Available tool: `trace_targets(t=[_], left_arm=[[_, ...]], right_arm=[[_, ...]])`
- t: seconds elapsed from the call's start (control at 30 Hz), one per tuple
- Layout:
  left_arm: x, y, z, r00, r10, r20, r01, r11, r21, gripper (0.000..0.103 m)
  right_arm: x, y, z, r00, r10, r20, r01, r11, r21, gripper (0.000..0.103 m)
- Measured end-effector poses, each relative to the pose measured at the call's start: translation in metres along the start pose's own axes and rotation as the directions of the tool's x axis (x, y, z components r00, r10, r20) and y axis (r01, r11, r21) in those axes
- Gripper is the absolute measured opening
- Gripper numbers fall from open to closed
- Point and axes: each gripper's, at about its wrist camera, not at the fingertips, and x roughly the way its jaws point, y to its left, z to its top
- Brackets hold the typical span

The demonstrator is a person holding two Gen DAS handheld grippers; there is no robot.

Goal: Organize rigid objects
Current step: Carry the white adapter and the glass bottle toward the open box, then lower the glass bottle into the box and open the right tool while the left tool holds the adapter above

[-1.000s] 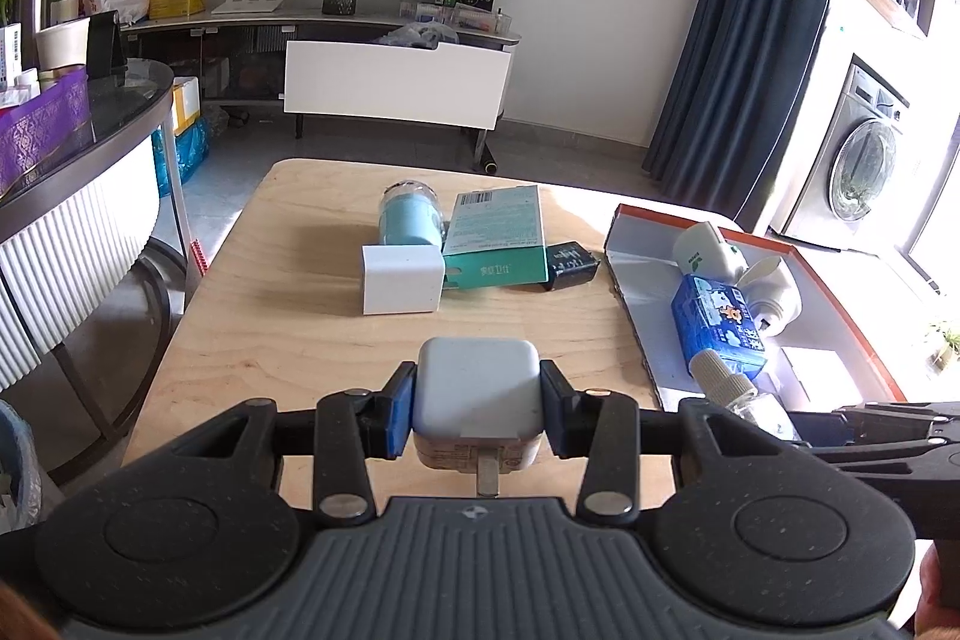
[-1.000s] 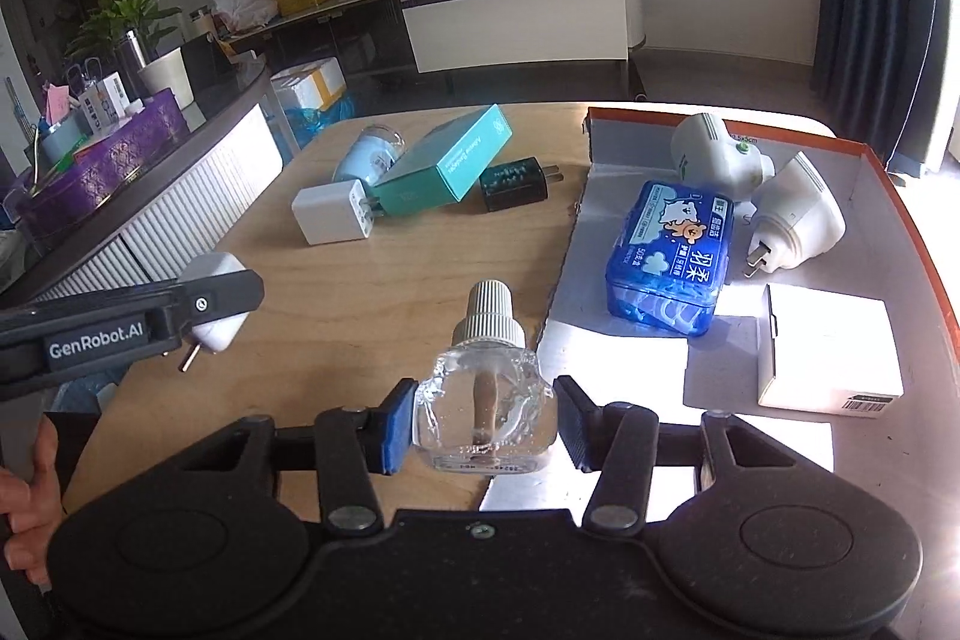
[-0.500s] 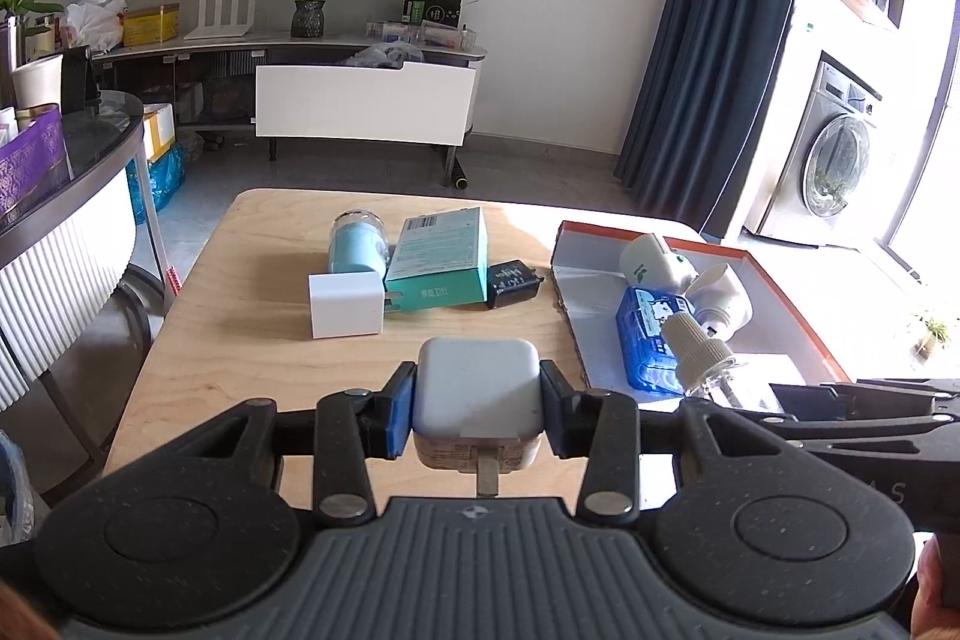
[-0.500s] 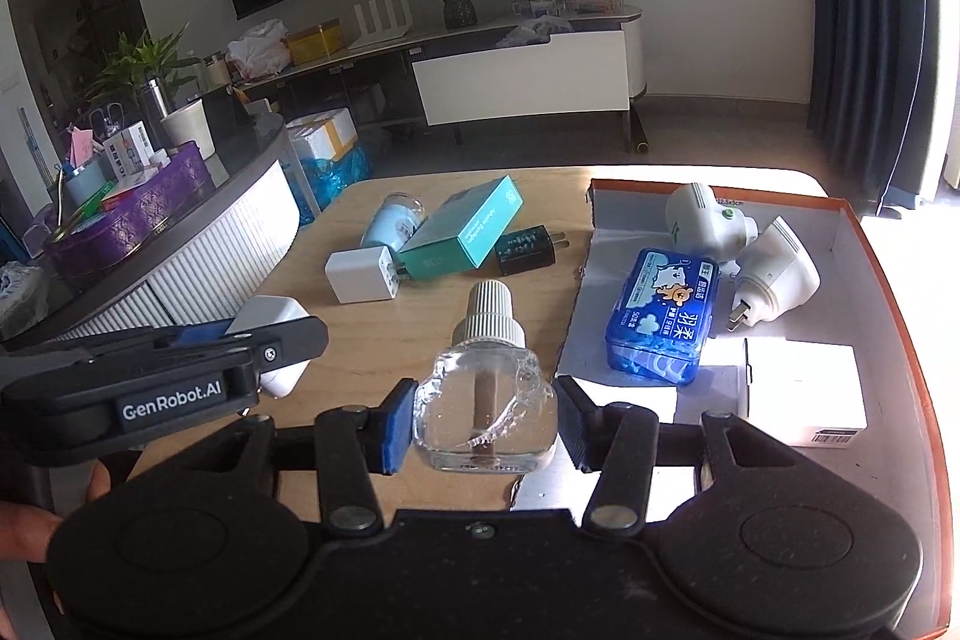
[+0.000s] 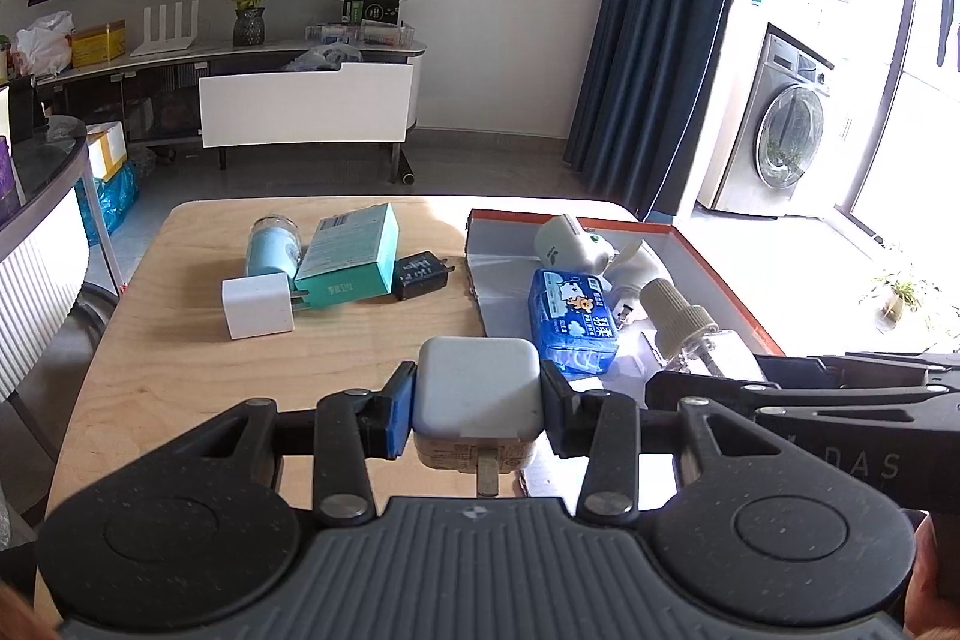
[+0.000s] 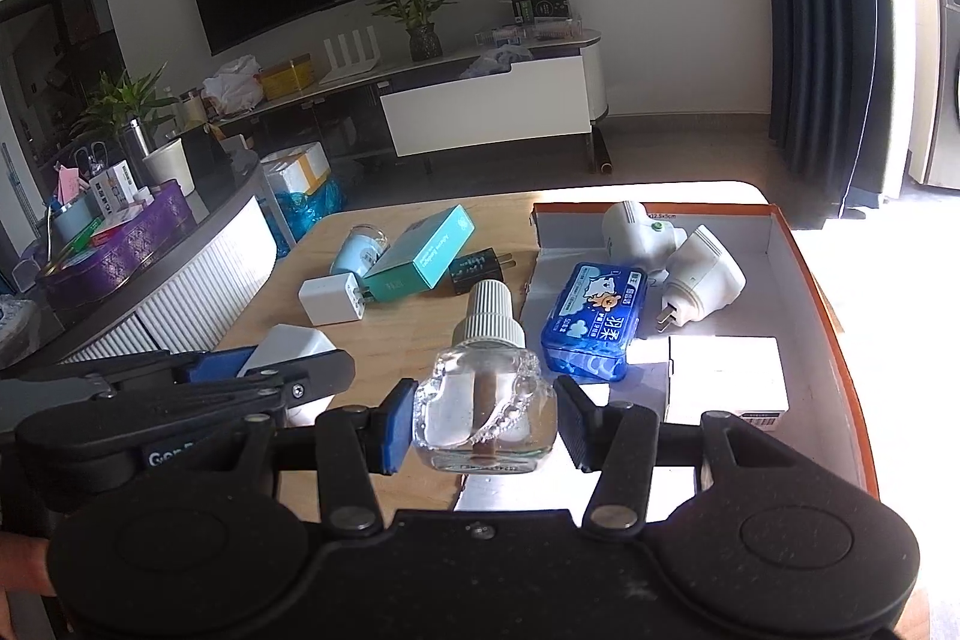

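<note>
My left gripper [image 5: 478, 415] is shut on a white plug adapter [image 5: 477, 394], held above the wooden table [image 5: 180, 370] near its front. My right gripper [image 6: 484, 421] is shut on a clear glass bottle [image 6: 483, 412] with a ribbed white cap, held over the left edge of the orange-rimmed tray [image 6: 840, 316]. The bottle also shows in the left wrist view [image 5: 690, 334]. The adapter also shows in the right wrist view [image 6: 288, 349]. The two grippers are side by side.
On the table lie a white charger cube [image 5: 258, 307], a teal box [image 5: 348, 259], a light blue jar [image 5: 273, 247] and a black charger [image 5: 420, 274]. The tray holds a blue pack [image 6: 594, 328], two white plug-in devices [image 6: 702, 280] and a white box [image 6: 726, 379].
Both grippers have risen and pulled back from the table with their objects; the table and tray look farther away. Nothing was let go.
</note>
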Motion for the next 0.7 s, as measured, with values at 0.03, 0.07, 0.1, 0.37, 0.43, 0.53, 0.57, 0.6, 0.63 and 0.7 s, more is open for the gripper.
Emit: trace_targets(t=[0.03,0.07,0.1,0.37,0.43,0.53,0.57,0.6,0.63,0.7], left_arm=[[0.0,-0.003,0.0,1.0,-0.005,0.0,0.005,1.0,0.004,0.042],[0.0,-0.007,0.0,1.0,-0.012,-0.001,0.012,1.0,0.011,0.042],[0.0,-0.011,0.0,1.0,-0.019,-0.002,0.019,1.0,0.017,0.042],[0.006,-0.036,0.001,0.997,-0.078,-0.013,0.078,0.995,0.057,0.042],[0.007,-0.042,0.002,0.996,-0.092,-0.011,0.092,0.994,0.067,0.042],[0.011,-0.051,0.004,0.994,-0.113,-0.013,0.113,0.99,0.081,0.042],[0.012,-0.054,0.004,0.993,-0.12,-0.014,0.121,0.989,0.086,0.042],[0.013,-0.058,0.005,0.992,-0.127,-0.016,0.128,0.988,0.092,0.042],[0.014,-0.061,0.005,0.991,-0.134,-0.016,0.135,0.986,0.098,0.042],[0.017,-0.066,0.005,0.989,-0.144,-0.02,0.145,0.983,0.111,0.042]], right_arm=[[-0.003,-0.002,0.0,1.0,-0.005,0.004,0.005,1.0,0.002,0.059],[-0.005,-0.004,-0.001,1.0,-0.009,0.007,0.009,1.0,0.005,0.059],[-0.009,-0.006,-0.002,1.0,-0.014,0.01,0.014,1.0,0.008,0.059],[-0.029,-0.027,-0.007,0.997,-0.072,0.037,0.07,0.996,0.049,0.059],[-0.034,-0.032,-0.008,0.995,-0.089,0.042,0.086,0.995,0.058,0.059],[-0.04,-0.041,-0.009,0.992,-0.114,0.052,0.11,0.991,0.076,0.059],[-0.042,-0.044,-0.009,0.991,-0.122,0.056,0.117,0.99,0.082,0.059],[-0.044,-0.049,-0.009,0.99,-0.13,0.061,0.124,0.988,0.091,0.059],[-0.046,-0.052,-0.009,0.988,-0.138,0.065,0.131,0.987,0.097,0.059],[-0.05,-0.058,-0.01,0.985,-0.158,0.074,0.149,0.983,0.106,0.059]])
